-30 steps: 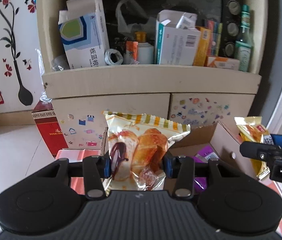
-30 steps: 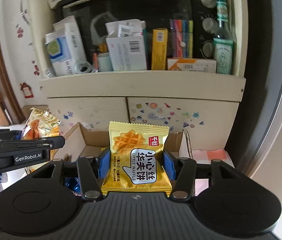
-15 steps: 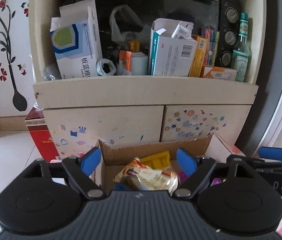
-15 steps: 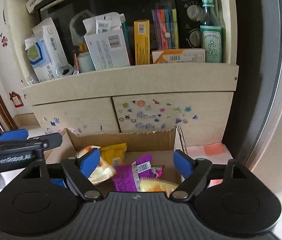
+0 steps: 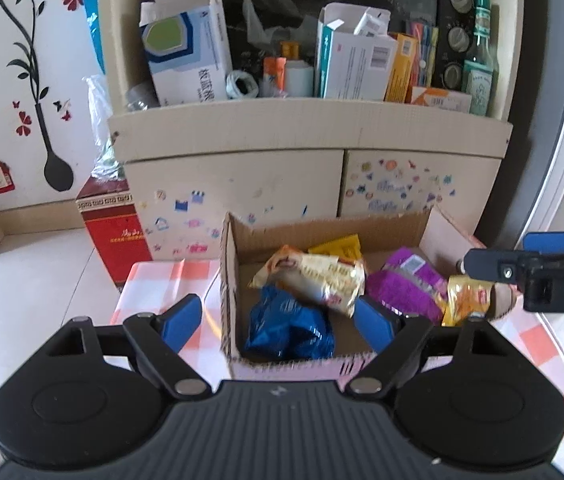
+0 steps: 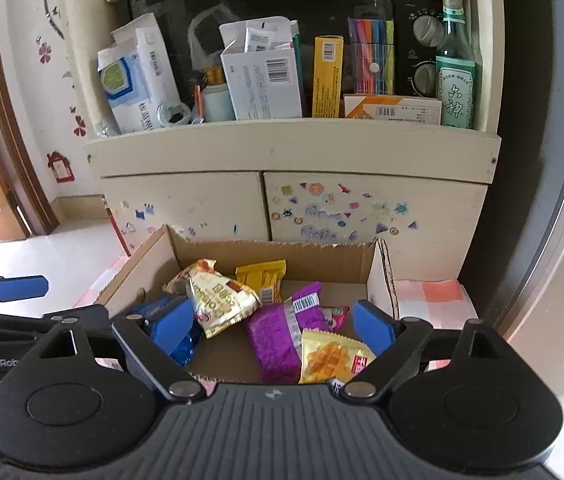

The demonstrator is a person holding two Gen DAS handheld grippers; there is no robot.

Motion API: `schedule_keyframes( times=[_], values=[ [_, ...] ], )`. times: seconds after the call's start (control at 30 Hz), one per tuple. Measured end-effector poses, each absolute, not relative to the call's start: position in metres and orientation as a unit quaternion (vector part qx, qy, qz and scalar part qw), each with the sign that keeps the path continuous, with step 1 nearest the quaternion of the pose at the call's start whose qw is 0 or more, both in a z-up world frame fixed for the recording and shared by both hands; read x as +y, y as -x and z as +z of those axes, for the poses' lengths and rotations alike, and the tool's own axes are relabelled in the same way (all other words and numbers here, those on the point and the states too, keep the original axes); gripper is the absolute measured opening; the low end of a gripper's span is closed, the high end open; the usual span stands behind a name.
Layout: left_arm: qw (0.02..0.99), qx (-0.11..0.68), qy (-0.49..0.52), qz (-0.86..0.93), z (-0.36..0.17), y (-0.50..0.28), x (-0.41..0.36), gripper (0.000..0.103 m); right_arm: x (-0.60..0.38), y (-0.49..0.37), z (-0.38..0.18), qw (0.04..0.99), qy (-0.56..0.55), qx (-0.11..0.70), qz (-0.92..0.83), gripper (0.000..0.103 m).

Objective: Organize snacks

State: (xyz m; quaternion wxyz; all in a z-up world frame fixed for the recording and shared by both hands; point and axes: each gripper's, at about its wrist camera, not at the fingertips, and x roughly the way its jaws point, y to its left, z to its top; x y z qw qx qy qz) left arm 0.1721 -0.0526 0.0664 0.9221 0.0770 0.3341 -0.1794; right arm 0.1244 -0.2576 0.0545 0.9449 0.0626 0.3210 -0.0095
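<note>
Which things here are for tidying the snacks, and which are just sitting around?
For the job:
cardboard box
bread packet
purple snack packet
waffle packet
blue snack packet
small yellow packet

Just lying about:
green glass bottle
coloured markers
red box
toaster oven

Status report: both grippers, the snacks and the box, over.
Left gripper open, empty. Right gripper opening, nothing between its pads. Waffle packet and bread packet lie in the cardboard box. Nothing in the way.
</note>
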Motion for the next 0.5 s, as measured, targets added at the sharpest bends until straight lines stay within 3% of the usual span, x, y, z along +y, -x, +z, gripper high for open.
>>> schedule_keyframes(
  times=[0.5],
  values=[
    [0.905, 0.372, -0.061, -0.196, 0.059, -0.126, -0.033, 0.089, -0.263, -0.1, 0.041, 0.928, -0.061, 0.368, 0.009, 0.094]
  ],
)
